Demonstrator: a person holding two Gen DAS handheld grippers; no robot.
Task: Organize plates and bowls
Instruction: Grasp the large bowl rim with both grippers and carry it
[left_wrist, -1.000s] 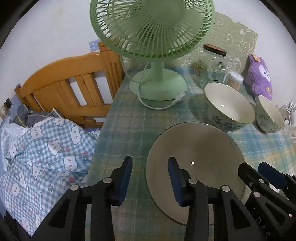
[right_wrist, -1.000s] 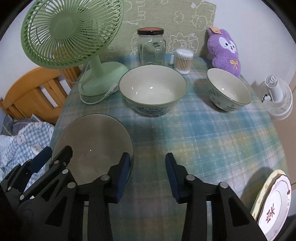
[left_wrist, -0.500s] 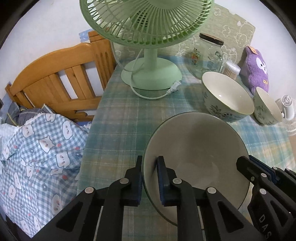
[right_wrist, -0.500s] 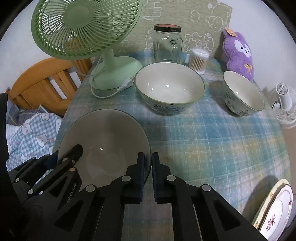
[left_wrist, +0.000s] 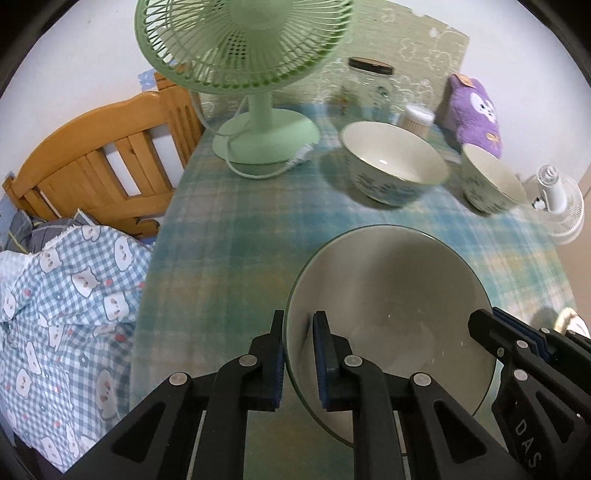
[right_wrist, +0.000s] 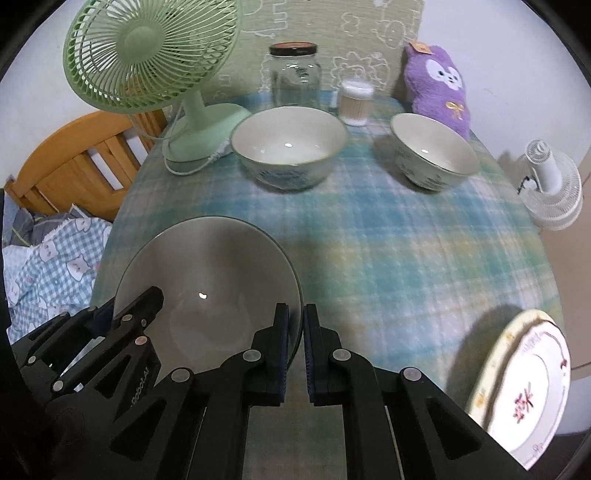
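At the near edge of the plaid tablecloth (right_wrist: 388, 236), the left gripper (left_wrist: 298, 354) and the right gripper (right_wrist: 294, 345) are each clamped on opposite sides of the grey plate's (right_wrist: 210, 280) rim, one dark pad above it and one below. The plate appears tilted, its far edge raised toward the green fan (right_wrist: 147, 55), so it seems to be lifted off the cloth, though the gap beneath it cannot be seen. Beyond the plate, in front of the fan's base, stands the large bowl (right_wrist: 288, 147); further from the fan sits the small bowl (right_wrist: 432, 155), with a glass jar (right_wrist: 295, 74) and a purple plush toy (right_wrist: 439, 85) behind them. Well away from the fan, at the near corner, lies a floral plate (right_wrist: 528, 384) on top of another. The likely step is carrying the grey plate across to that stack. To do it well, both hands should travel together at matching height, keeping the plate level so neither rim slips from its pads, and pass clear of the bowls before lowering it squarely onto the stack.
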